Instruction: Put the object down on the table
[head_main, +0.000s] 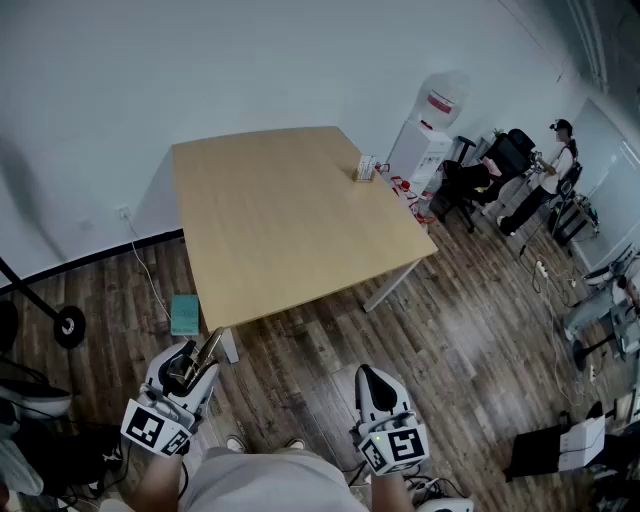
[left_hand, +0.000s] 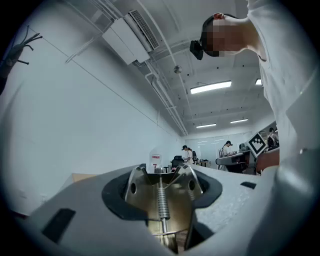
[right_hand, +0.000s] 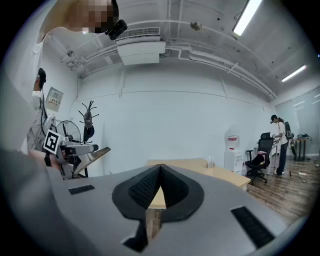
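Wood table (head_main: 280, 220) w/ small box (head_main: 366, 168) nr far-right edge.

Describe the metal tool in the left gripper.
The metal tool is shiny and steel-looking: two flat arms, each with a hole, spread apart around a coiled spring on a thin rod. The left gripper is clamped on it, holding it roughly level, short of the table, touching nothing else.

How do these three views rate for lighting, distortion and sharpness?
Head view: evenly lit, table edges mildly bowed. Left gripper view: fisheye circle with black rim, ceiling light strips blown out, metal tool glinting. Right gripper view: same fisheye, table sharp.
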